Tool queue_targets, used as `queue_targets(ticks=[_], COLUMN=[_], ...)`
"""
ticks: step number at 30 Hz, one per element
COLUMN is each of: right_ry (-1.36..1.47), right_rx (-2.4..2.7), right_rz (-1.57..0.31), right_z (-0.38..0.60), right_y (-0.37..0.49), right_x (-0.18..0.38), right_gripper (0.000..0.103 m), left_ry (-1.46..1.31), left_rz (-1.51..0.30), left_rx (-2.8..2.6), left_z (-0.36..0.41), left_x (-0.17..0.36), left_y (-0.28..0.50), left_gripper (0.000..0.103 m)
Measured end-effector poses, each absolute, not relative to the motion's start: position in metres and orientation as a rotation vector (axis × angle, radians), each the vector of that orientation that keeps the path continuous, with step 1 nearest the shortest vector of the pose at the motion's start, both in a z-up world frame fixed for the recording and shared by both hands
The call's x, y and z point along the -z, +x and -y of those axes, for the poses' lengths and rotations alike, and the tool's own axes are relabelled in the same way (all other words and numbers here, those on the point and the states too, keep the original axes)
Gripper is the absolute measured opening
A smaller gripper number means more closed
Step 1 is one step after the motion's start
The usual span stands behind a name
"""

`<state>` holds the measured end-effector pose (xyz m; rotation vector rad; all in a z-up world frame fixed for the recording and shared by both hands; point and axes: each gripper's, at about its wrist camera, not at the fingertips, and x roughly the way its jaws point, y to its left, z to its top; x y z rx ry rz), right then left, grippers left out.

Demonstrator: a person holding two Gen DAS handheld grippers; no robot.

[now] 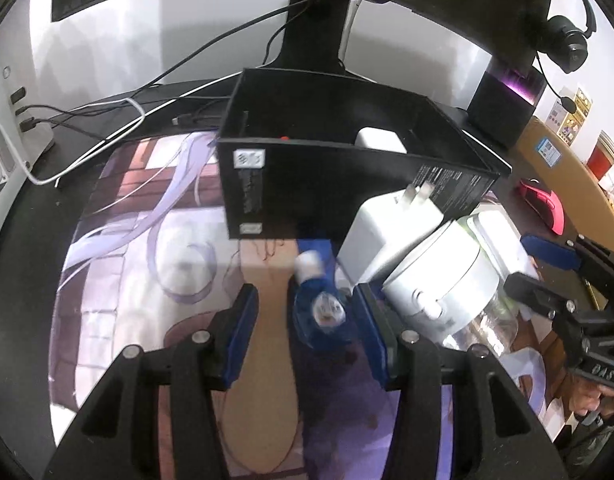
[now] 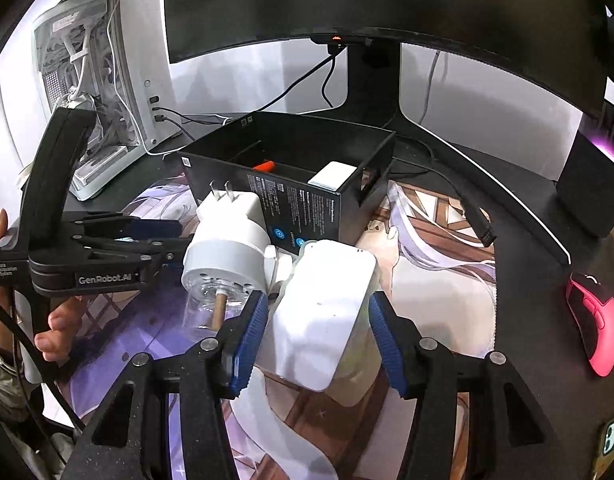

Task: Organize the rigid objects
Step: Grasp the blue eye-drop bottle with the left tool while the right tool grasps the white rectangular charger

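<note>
Looking along my left hand-held gripper (image 1: 303, 322), I see the black box (image 1: 347, 184) standing open-topped on the printed mat (image 1: 147, 264), its near wall facing me; left of the box the mat lies bare out to the cables (image 1: 87, 128). To the right things crowd together: a white charger (image 1: 391, 228) with its prongs up leans against the box's near corner, touching a round white cap (image 1: 443, 280) on a clear jar (image 1: 491, 320). A white block (image 1: 381, 140) sits inside the box at its right side.

Only the left view shows the small blue bottle (image 1: 319, 308) lying on the mat between my left fingers (image 1: 239, 332); only the right view shows the flat white case (image 2: 327, 308), the orange piece (image 2: 265, 166) in the box, and the computer tower (image 2: 107, 80) at the worktop's far left. A pink mouse (image 2: 595, 320) lies well apart on the dark worktop (image 2: 527, 220), near its right edge.

My left jaws stand partly open around the bottle, with gaps on both sides. My right hand-held gripper (image 2: 315, 340) has its jaws parted around the case; the pads (image 2: 255, 328) look just clear of its sides.
</note>
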<state>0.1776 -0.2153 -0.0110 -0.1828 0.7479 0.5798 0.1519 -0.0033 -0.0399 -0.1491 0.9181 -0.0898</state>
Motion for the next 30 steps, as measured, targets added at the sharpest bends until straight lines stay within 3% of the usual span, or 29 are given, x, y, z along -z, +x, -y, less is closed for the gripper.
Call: queue_targets(ticks=[8, 11, 15, 26, 30], right_ry=[-0.187, -0.193, -0.199, -0.2, -0.202], right_rx=[-0.581, -0.578, -0.575, -0.578, -0.586], right_rz=[-0.749, -0.74, -0.727, -0.695, -0.689], right_z=[0.214, 0.214, 0.215, 0.219, 0.218], right_y=[0.178, 0.177, 0.175, 0.169, 0.165], right_x=[0.013, 0.012, 0.011, 0.006, 0.003], right_gripper=[0.05, 0.048, 0.04, 0.039, 0.039], left_ry=[-0.124, -0.117, -0.116, -0.112, -0.056], left_rz=[-0.915, -0.909, -0.9, -0.895, -0.901], left_rx=[0.086, 0.092, 0.102, 0.111, 0.111], left_z=[-0.001, 0.002, 0.003, 0.003, 0.012], left_x=[0.041, 0.041, 0.04, 0.036, 0.042], left_y=[0.141, 0.141, 0.14, 0.13, 0.131], left_gripper=[0.046, 0.031, 0.03, 0.03, 0.036])
